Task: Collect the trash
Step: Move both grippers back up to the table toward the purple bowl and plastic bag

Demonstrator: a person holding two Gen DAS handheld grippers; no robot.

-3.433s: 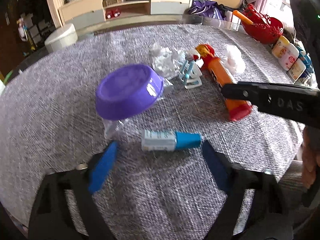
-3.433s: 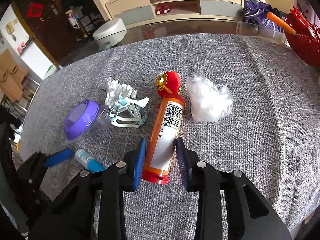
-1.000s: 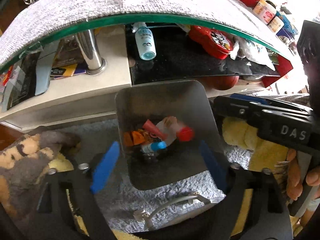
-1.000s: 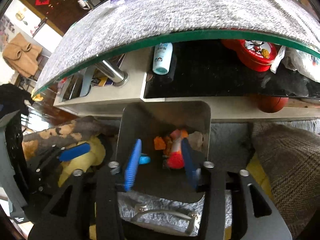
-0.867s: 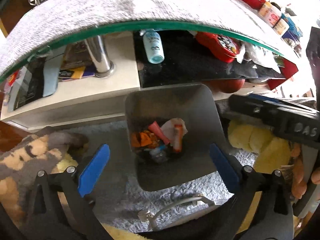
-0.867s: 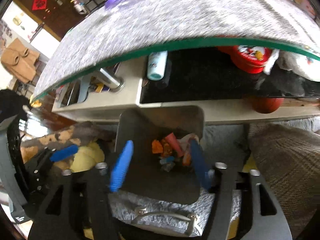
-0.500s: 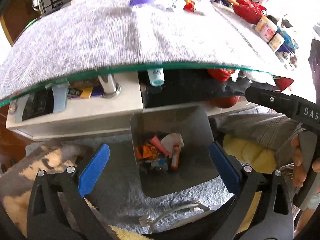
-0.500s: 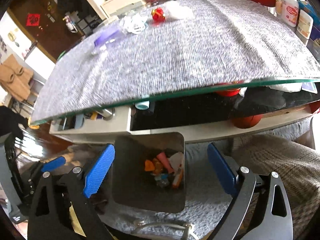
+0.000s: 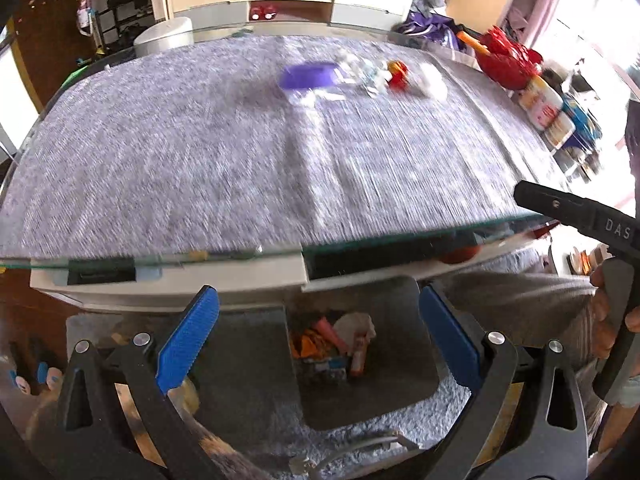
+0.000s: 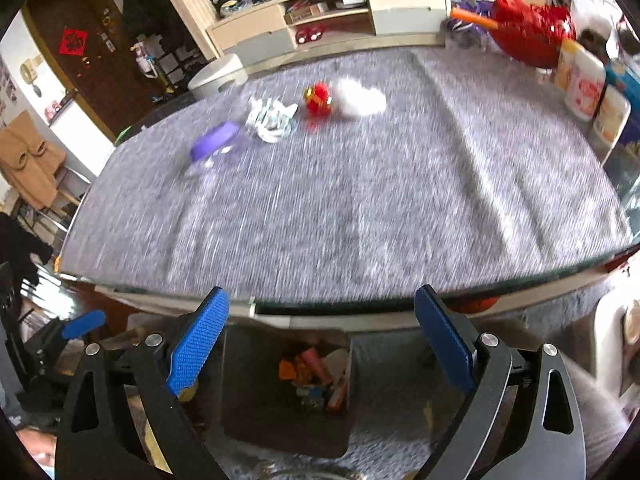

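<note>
Grey woven cloth covers the glass-edged surface (image 9: 240,152), blurred in both wrist views. On the far part of it, from left to right, lie a purple bowl (image 9: 308,75), a crumpled white wrapper (image 10: 272,118), a red round ornament (image 10: 318,98) and a white plastic wad (image 10: 360,98), close together in a loose row. Red baskets (image 9: 506,58) and labelled tubs (image 10: 580,88) stand at the right edge.

Below the near edge, on the floor, a dark bin (image 9: 392,360) holds trash: orange scraps (image 9: 304,346), a pink tube, something white and an orange stick.

Over the bin, the left tongs (image 9: 318,342) are spread wide with nothing between the blue pads. The right tongs (image 10: 322,346) have just been opening and are likewise spread and empty; their black body shows at the right of the left view.
</note>
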